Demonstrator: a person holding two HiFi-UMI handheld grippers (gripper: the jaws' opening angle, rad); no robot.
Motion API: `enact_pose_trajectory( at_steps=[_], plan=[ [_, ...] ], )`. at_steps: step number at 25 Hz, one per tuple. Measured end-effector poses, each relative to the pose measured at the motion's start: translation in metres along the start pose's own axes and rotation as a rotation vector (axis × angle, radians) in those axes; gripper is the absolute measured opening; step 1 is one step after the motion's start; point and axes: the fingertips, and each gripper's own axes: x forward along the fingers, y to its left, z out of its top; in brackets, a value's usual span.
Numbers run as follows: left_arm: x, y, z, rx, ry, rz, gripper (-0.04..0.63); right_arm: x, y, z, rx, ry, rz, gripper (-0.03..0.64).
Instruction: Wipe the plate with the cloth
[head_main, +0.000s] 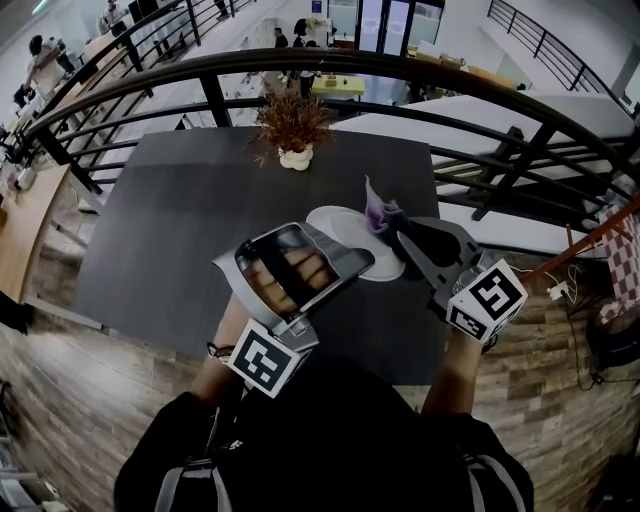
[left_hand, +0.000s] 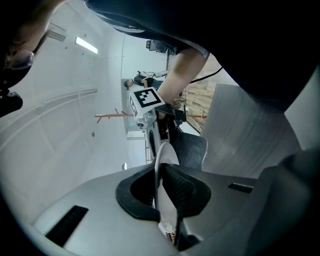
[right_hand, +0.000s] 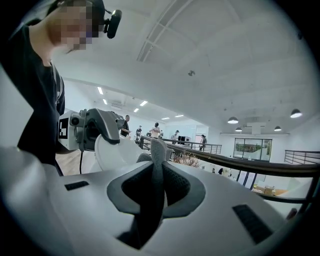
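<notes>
My left gripper (head_main: 345, 258) is shut on the near rim of a white plate (head_main: 338, 224), which it holds up above the dark table (head_main: 180, 230). In the left gripper view the plate (left_hand: 165, 155) stands edge-on between the pads of the left gripper (left_hand: 161, 172). My right gripper (head_main: 393, 226) is shut on a purple-grey cloth (head_main: 378, 210) that rests against the plate's right side. The right gripper view shows the cloth (right_hand: 157, 155) pinched upright in the right gripper (right_hand: 156, 167), with the plate (right_hand: 111, 151) and the left gripper (right_hand: 95, 127) just beyond at the left.
A dried plant in a small white pot (head_main: 295, 130) stands at the table's far middle. A black curved railing (head_main: 400, 70) runs behind the table, over a lower floor with people. Wooden flooring (head_main: 90, 370) lies at the table's near edge.
</notes>
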Motion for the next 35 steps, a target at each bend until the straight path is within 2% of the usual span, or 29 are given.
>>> enact_pose_trajectory(
  at_steps=[7, 24, 35],
  plan=[
    [0.001, -0.002, -0.005, -0.016, 0.009, -0.001, 0.026, -0.001, 0.004, 0.004, 0.007, -0.019, -0.003, 0.040],
    [0.003, -0.007, -0.019, -0.026, 0.057, -0.012, 0.026, 0.003, 0.027, 0.023, 0.001, -0.090, 0.064, 0.040],
    [0.002, -0.004, -0.022, -0.038, 0.070, 0.008, 0.025, 0.002, 0.037, 0.039, 0.030, -0.175, 0.103, 0.040]
  ],
)
